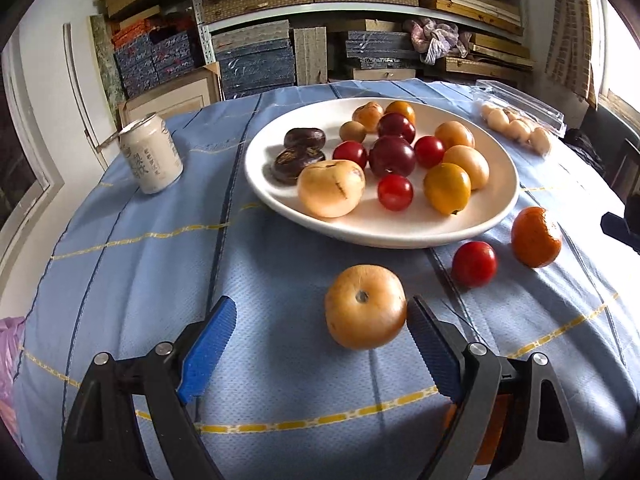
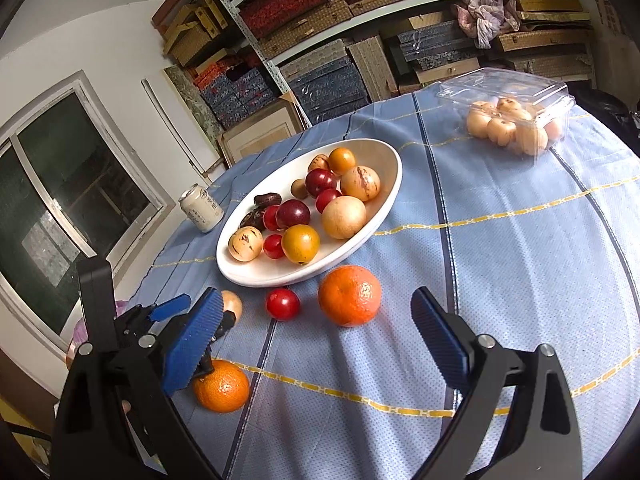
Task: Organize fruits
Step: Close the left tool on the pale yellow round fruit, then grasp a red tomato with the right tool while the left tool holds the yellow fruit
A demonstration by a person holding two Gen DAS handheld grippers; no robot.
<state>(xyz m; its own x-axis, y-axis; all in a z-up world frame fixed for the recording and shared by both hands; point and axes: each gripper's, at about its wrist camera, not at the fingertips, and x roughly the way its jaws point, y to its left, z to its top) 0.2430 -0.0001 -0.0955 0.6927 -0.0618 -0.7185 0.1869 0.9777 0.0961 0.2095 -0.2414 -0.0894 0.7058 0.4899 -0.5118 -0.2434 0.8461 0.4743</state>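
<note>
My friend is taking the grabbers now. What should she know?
Left gripper: open, the tan round fruit lies between its fingers, not gripped.
Right gripper: open, empty, facing the big tangerine.
Done: many fruits already on the white plate.
Left on the cloth: tan fruit, red tomato, big tangerine, second tangerine near the left gripper.

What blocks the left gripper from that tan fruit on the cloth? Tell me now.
Nothing visible does. The left gripper is open, and the tan fruit lies on the tablecloth just ahead of it, close beside its right finger. Only bare cloth lies between the fingers and the fruit; the white plate sits farther back.
</note>
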